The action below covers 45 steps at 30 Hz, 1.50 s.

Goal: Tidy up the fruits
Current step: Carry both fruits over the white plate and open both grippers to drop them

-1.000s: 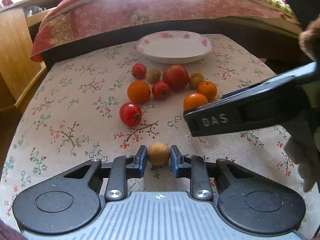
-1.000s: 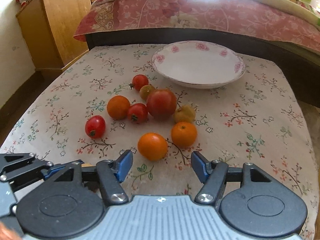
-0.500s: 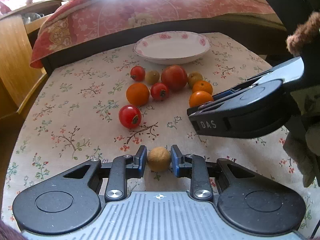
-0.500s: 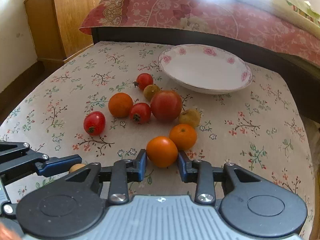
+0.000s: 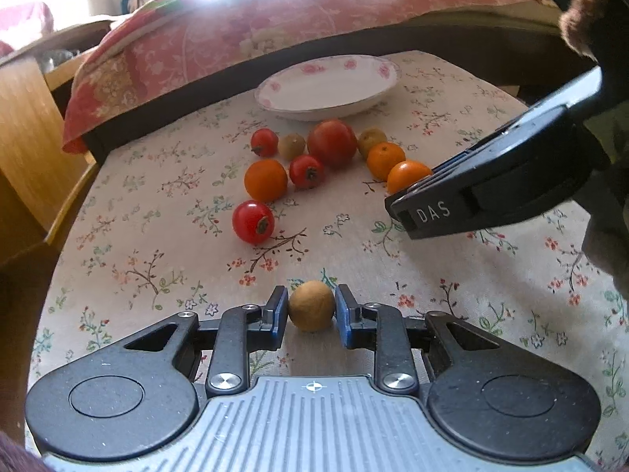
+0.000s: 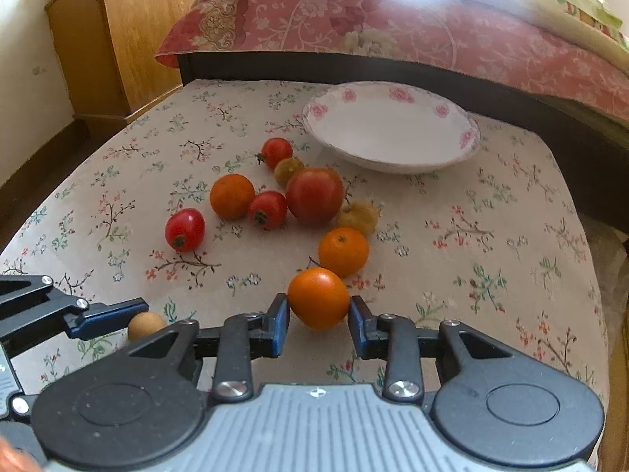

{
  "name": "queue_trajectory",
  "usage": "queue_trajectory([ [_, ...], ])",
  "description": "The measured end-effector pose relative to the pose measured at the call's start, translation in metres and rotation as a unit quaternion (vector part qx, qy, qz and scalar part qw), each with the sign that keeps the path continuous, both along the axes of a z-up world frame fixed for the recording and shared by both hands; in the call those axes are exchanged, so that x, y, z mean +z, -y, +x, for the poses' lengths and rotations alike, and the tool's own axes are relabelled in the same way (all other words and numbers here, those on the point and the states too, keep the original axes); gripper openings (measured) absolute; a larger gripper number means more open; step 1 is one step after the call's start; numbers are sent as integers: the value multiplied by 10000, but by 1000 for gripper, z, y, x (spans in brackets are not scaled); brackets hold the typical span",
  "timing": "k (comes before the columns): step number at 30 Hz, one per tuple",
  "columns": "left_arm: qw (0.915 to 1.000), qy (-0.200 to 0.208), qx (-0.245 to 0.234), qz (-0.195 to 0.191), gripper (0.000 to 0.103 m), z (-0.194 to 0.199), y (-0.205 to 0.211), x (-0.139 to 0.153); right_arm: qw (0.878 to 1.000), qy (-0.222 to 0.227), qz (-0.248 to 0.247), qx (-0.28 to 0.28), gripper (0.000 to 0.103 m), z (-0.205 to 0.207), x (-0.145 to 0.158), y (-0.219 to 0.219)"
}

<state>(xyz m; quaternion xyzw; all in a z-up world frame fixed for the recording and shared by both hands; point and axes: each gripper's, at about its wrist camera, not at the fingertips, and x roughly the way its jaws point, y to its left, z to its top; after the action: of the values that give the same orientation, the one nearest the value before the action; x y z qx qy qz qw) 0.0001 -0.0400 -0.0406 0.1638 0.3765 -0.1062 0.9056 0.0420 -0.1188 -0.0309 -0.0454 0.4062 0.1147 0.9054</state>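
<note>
Three round oranges, three small red tomatoes (image 6: 184,229), one large red tomato (image 6: 314,195) and three small tan fruits are lying on the floral tablecloth (image 6: 491,236); the left gripper (image 5: 310,311), angling downward, is clasping one tan round fruit (image 5: 311,310); the right gripper (image 6: 319,314), likewise tilted, is clamping the nearest orange (image 6: 319,297); beyond both, an empty white rose-rimmed bowl (image 6: 464,137) is sitting unobstructed.
</note>
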Motion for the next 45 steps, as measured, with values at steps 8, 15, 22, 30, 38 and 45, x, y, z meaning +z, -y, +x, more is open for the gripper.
queue_trajectory([
  [8, 9999, -125, 29, 80, 32, 1, 3, 3, 10000, 17, -50, -4, 36, -4, 10, 4],
  [15, 9989, -235, 135, -393, 31, 16, -3, 10, 9999, 109, 85, -17, 36, 2, 25, 5],
  [22, 9947, -200, 222, -984, 31, 38, -5, 32, 9997, 225, 3, -47, 36, 19, 40, 19],
  [30, 9930, -7, 109, -1173, 31, 91, 5, 53, 9993, 339, -62, -110, 36, 55, 55, 39],
  [38, 9940, 139, 89, -1082, 31, 142, 16, 54, 9993, 328, -28, -190, 36, 99, 49, 48],
  [45, 9953, 156, 30, -958, 31, 165, 22, 44, 9995, 310, -71, -77, 36, 121, 39, 46],
])
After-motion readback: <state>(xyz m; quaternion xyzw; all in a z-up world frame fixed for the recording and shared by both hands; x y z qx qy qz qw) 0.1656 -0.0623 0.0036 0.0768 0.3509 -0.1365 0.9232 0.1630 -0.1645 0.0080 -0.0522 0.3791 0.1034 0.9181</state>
